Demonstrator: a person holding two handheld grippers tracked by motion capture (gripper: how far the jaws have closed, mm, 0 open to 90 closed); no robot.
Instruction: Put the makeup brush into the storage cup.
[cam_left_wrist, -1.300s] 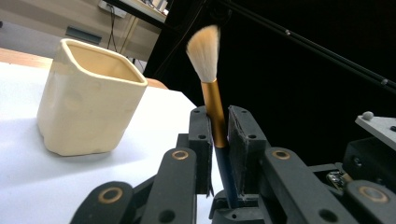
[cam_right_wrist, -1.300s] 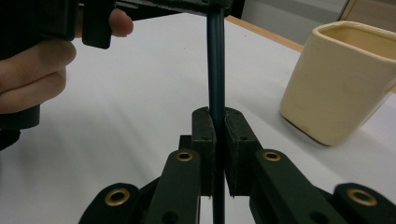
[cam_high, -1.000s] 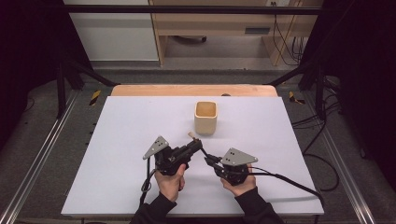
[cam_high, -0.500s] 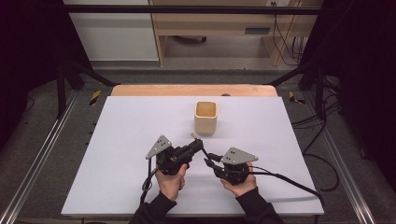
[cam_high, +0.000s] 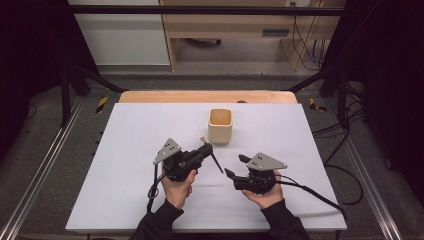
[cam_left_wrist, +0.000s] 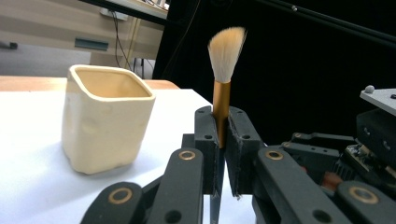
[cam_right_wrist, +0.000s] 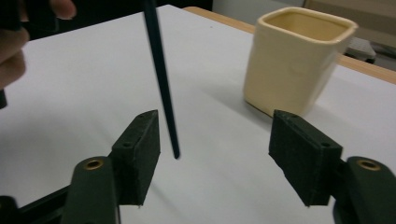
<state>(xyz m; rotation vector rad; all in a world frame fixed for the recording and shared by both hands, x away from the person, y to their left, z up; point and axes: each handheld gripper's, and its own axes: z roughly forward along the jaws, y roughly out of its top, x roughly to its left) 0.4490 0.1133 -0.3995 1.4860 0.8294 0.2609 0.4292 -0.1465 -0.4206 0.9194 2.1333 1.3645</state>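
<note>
White table (cam_high: 125, 150) carries one cream square-mouthed cup (cam_high: 220, 126), upright and empty, set toward the far middle; the wooden edge of a second surface shows behind it. Both hands work the near side, just in front of the cup. Left gripper (cam_high: 206, 149) has its jaws pressed tight on the gold ferrule of a makeup brush (cam_left_wrist: 221, 84); in the left gripper view the pale bristle tuft stands up above the pads and the dark handle runs down below them. Seen from the high view, that handle slants out toward the right gripper (cam_high: 235, 166). Change over the last second: the right gripper had the handle's tail end between its jaws a second ago; its jaws have just been opening and now stand well apart, pads off the brush. In the right gripper view the thin dark handle hangs free between the two pads, nearer the left pad, touching neither. Reading: hand-over done, the brush is now carried by the left gripper alone, held clear of the table and just short of the cup. Likely next, the left hand swings it over the cup mouth; the tilt of the handle will need watching at the rim.
</note>
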